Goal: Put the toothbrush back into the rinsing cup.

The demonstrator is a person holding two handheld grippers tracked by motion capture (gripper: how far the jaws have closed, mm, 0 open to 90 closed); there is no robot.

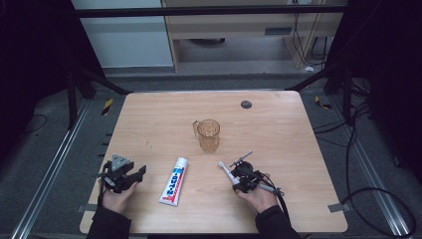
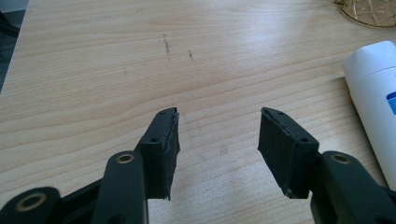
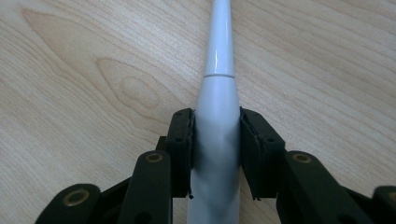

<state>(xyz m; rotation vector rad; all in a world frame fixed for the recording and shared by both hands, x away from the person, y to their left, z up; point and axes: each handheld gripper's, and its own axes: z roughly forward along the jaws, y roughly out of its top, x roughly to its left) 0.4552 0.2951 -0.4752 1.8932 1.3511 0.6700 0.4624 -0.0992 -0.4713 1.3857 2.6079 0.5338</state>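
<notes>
My right gripper (image 3: 216,135) has its two black jaws pressed against the sides of a white electric toothbrush (image 3: 217,107), gripping its thick body. The toothbrush is smooth and glossy: a stout rounded handle that tapers to a seam, then a slim white neck running away from me over the wooden table (image 1: 278,129). From above, its small brush head points up and to the left, toward the cup (image 1: 208,134), a clear amber one with a handle, and lies just short of it. The toothbrush (image 1: 226,172) lies to the right of the toothpaste tube (image 1: 174,181), which is white with blue and red print. My left gripper (image 2: 218,140) rests left of the cup and nearer me, jaws spread wide with only bare wood between them.
</notes>
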